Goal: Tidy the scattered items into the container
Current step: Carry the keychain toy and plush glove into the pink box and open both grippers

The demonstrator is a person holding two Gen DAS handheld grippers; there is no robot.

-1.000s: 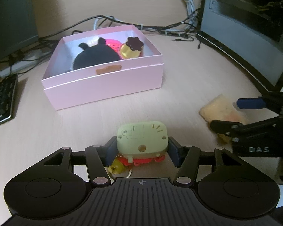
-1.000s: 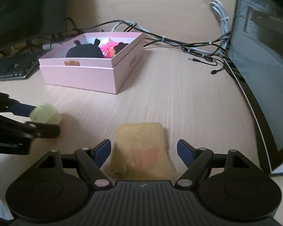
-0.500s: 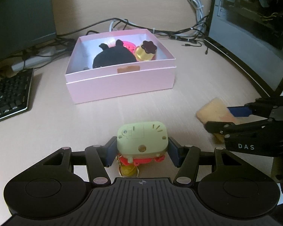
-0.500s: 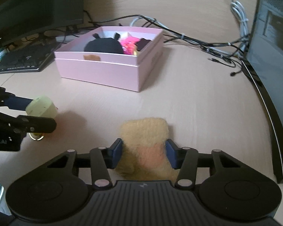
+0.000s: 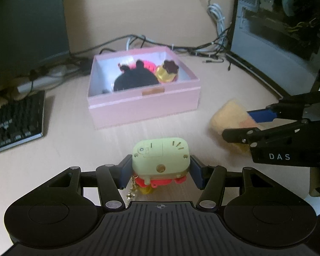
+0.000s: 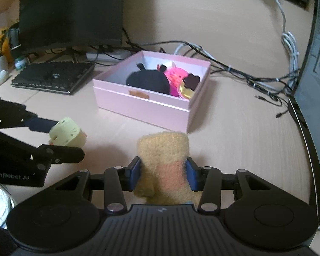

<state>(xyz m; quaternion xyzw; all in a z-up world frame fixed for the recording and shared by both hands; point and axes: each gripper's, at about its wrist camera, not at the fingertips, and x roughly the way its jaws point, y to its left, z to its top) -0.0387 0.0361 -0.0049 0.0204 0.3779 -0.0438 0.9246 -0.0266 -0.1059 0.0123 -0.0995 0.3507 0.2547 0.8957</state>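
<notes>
Both views ride on hand-held grippers and look forward and steeply down along their own fingers at a wooden desk [image 5: 64, 149]; the left wrist view faces the pink box [image 5: 143, 108] almost head-on from close by; the right wrist view sees that box [image 6: 143, 106] from further right, corner toward the lens; both share the box, the keyboard [image 6: 53, 77] at left, the cables [image 5: 217, 21] behind, and each shows the other gripper at its edge.

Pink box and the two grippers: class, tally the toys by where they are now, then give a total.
In the pink box: 3
Held by the left gripper: 1, the green keychain toy
Held by the right gripper: 1, the tan plush
Total: 5
</notes>
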